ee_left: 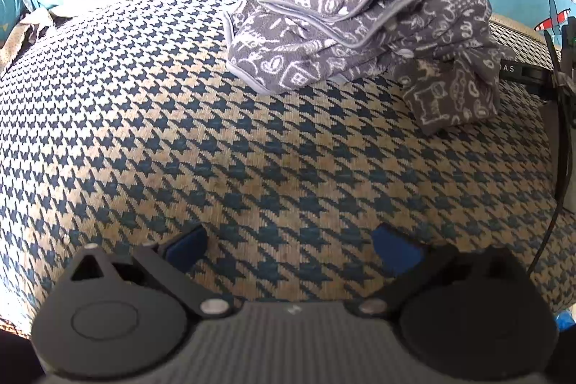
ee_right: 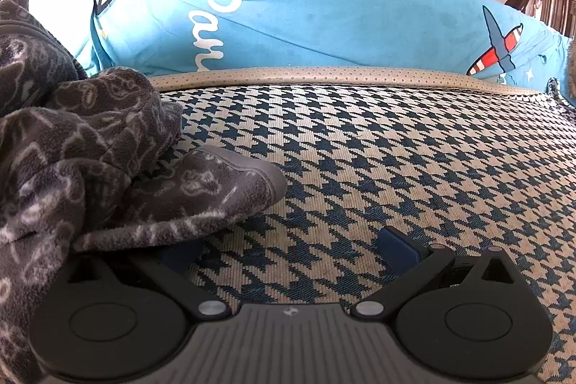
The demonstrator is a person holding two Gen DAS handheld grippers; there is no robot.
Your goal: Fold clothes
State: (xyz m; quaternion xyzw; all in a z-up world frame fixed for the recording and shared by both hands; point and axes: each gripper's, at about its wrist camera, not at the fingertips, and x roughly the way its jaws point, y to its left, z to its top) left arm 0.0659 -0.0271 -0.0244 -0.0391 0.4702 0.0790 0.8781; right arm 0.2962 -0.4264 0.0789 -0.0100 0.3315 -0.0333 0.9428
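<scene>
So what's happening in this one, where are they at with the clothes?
A person holds two grippers low over a houndstooth-patterned surface. Both the left gripper and the right gripper are open and hold nothing. A grey fleece garment with white doodle print sits in a bundled heap. In the right wrist view an edge of it drapes over one of the right gripper's fingers. A blue printed cloth lies behind.

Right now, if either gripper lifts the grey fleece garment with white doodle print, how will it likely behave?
The grey fleece garment with white doodle print lies in a slumped, rumpled heap, so it will probably droop and unfold when lifted. Its fuzzy pile suggests good grip. Pushed, it would likely bunch on the textured houndstooth woven cover rather than slide.
</scene>
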